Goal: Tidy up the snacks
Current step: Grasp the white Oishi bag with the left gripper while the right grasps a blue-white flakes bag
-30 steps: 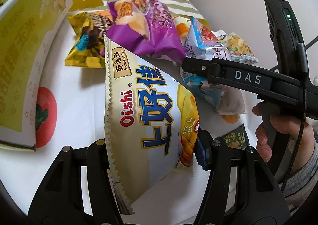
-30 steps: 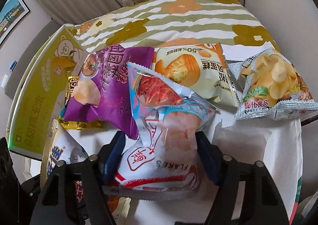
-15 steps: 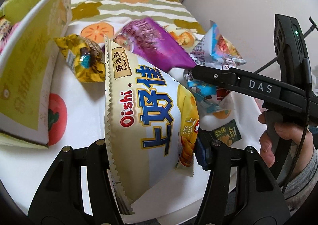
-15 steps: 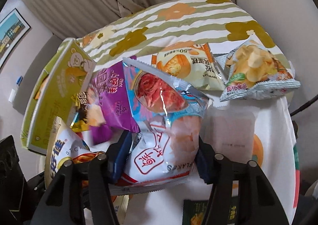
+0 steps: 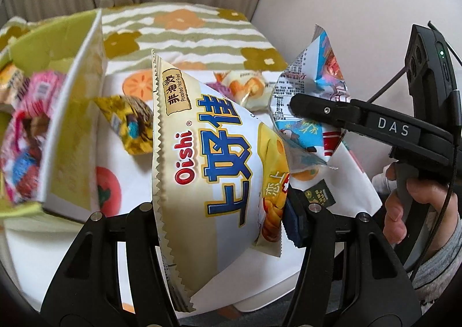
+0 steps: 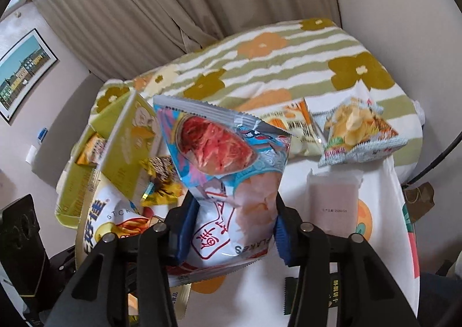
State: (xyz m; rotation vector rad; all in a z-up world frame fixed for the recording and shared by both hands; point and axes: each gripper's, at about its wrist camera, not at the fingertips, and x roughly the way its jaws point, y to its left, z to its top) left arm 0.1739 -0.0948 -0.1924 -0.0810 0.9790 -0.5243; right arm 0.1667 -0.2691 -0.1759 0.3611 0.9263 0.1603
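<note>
My left gripper (image 5: 222,211) is shut on a white and yellow Oishi chip bag (image 5: 213,165) and holds it upright above the table. My right gripper (image 6: 231,220) is shut on a blue and white shrimp flakes bag (image 6: 228,171), also lifted; this bag shows in the left wrist view (image 5: 306,113) with the right gripper's finger across it. A green cardboard box (image 5: 75,124) stands open at the left with pink and orange packets (image 5: 26,130) inside; it also shows in the right wrist view (image 6: 121,153).
On the fruit-print tablecloth (image 6: 384,211) lie a yellow-brown snack pack (image 5: 130,122), a potato chip bag (image 6: 358,130), an orange-white bag (image 6: 297,127), a pink translucent packet (image 6: 332,202) and a small dark green sachet (image 5: 319,192). A flowered striped cushion (image 6: 274,61) lies behind.
Both grippers have risen with their bags and tilted up, so the table looks farther away. The open top of the green box with its packets has come into the left wrist view.
</note>
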